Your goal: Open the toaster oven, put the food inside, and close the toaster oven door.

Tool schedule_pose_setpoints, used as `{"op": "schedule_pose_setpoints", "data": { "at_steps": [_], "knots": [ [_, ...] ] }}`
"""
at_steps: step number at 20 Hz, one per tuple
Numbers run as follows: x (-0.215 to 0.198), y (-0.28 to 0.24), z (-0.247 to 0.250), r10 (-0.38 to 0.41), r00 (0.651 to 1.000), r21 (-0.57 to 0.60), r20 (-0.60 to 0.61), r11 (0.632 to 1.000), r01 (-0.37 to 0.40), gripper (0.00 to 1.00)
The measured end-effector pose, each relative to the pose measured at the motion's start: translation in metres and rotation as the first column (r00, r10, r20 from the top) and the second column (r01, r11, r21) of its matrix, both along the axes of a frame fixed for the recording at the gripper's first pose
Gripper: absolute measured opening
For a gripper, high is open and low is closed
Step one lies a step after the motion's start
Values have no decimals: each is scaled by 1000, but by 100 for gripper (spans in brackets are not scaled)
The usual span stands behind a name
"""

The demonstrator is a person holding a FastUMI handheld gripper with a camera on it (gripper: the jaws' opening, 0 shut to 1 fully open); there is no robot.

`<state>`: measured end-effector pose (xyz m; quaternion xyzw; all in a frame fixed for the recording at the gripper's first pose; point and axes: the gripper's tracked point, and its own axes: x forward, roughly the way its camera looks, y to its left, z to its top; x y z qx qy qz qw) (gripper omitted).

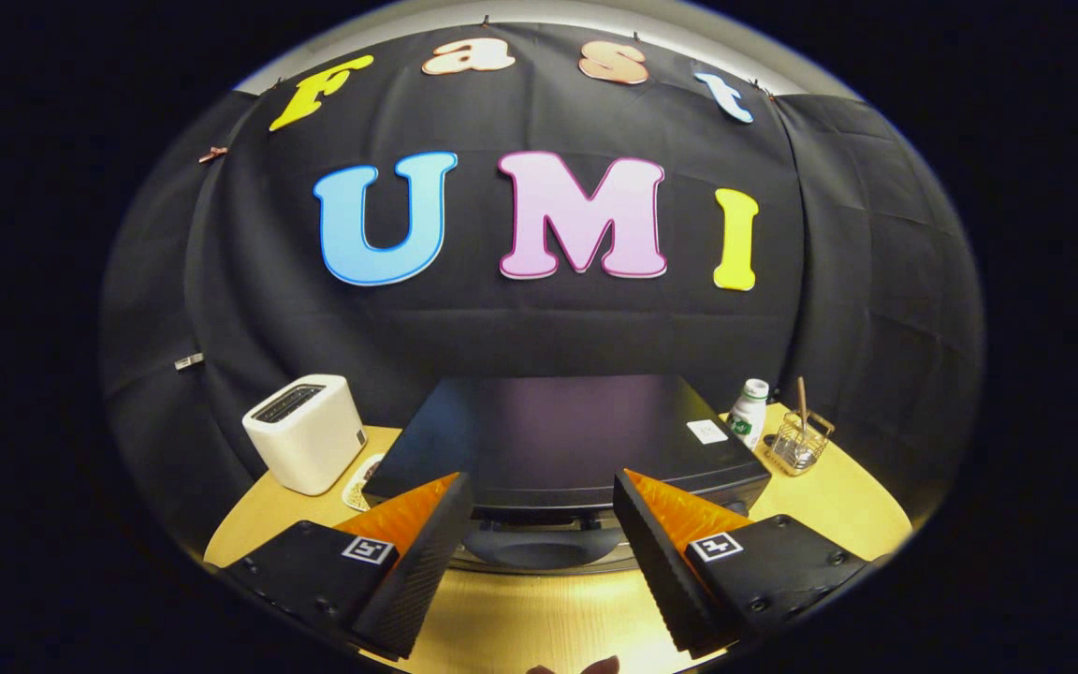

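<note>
A black toaster oven [558, 440] stands on the round wooden table [838, 510], seen from above and in front. Its top is dark and flat with a small white label near the back right corner. The door handle [544, 543] runs along the front, just below the top edge, between my two fingers. My gripper [544, 491] is open, its fingertips level with the oven's front top edge, one on each side of the handle, nothing held. I cannot see the food.
A white slot toaster [307, 432] stands left of the oven, with a patterned plate edge [358, 482] beside it. Right of the oven are a white bottle [749, 412] and a small wire basket [799, 445] with a stick in it.
</note>
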<state>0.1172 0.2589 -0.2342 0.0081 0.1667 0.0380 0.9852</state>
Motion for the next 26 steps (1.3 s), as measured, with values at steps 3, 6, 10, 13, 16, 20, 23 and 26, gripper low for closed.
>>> {"op": "schedule_pose_setpoints", "data": {
  "at_steps": [3, 6, 10, 13, 16, 20, 23, 26],
  "knots": [
    [8, -1, -25, -20, 999, -16, -50, 1000, 19, 99],
    [10, -1, -41, -35, 996, -25, -86, 999, 33, 99],
    [15, 4, -44, -22, 997, -33, -75, 999, 20, 99],
    [7, 3, -43, -23, 997, -31, -73, 999, 21, 98],
    [-12, 1, -48, -24, 997, -24, -79, 999, 22, 98],
    [-49, -2, -64, -29, 994, -7, -105, 1000, 29, 98],
    [-75, -4, -85, -22, 990, -6, -142, 1000, 21, 98],
    [-95, -8, -106, -15, 981, -27, -192, 1000, 10, 99]
  ]
}}
